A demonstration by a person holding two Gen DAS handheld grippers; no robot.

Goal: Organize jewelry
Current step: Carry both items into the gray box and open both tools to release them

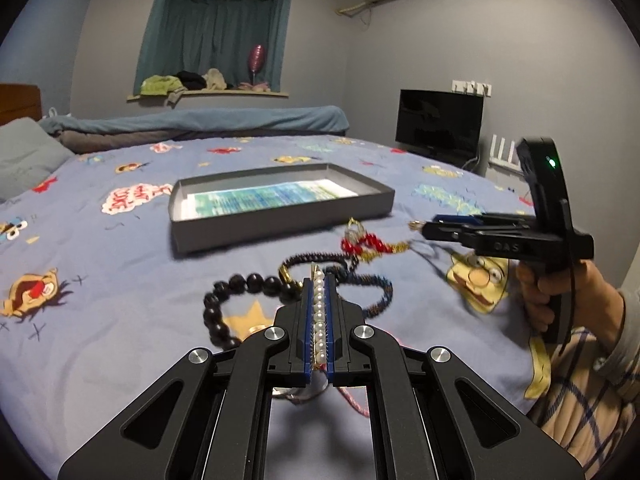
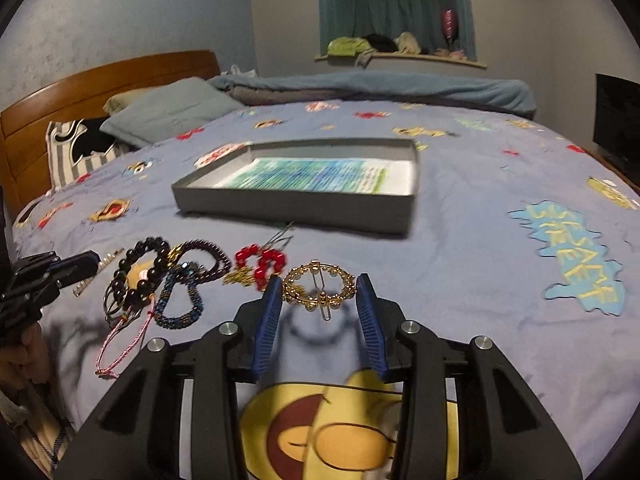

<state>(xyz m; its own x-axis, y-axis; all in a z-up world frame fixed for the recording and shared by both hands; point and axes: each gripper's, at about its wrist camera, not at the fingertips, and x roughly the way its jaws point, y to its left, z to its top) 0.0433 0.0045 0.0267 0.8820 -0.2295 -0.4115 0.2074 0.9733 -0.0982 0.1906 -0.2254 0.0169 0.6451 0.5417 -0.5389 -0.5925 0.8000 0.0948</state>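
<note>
My left gripper [image 1: 319,280] is shut on a white pearl strand [image 1: 319,312] held between its blue pads, low over the bed. Just beyond it lie a black bead bracelet [image 1: 232,292], a dark blue braided bracelet [image 1: 372,292] and a red bead piece [image 1: 362,244]. My right gripper [image 2: 318,284] is open, its jaws on either side of a gold ring-shaped hair clip [image 2: 320,286] on the sheet. The grey shallow box [image 2: 304,200] with a printed sheet inside lies farther away; it also shows in the left wrist view [image 1: 280,224].
The jewelry lies on a blue cartoon-print bedsheet [image 2: 460,260]. A pink cord [image 2: 120,344] trails from the pile. A folded blanket [image 2: 380,84], a pillow [image 2: 172,108] and a wooden headboard [image 2: 80,92] are at the far side. A dark TV screen [image 1: 440,124] stands at right.
</note>
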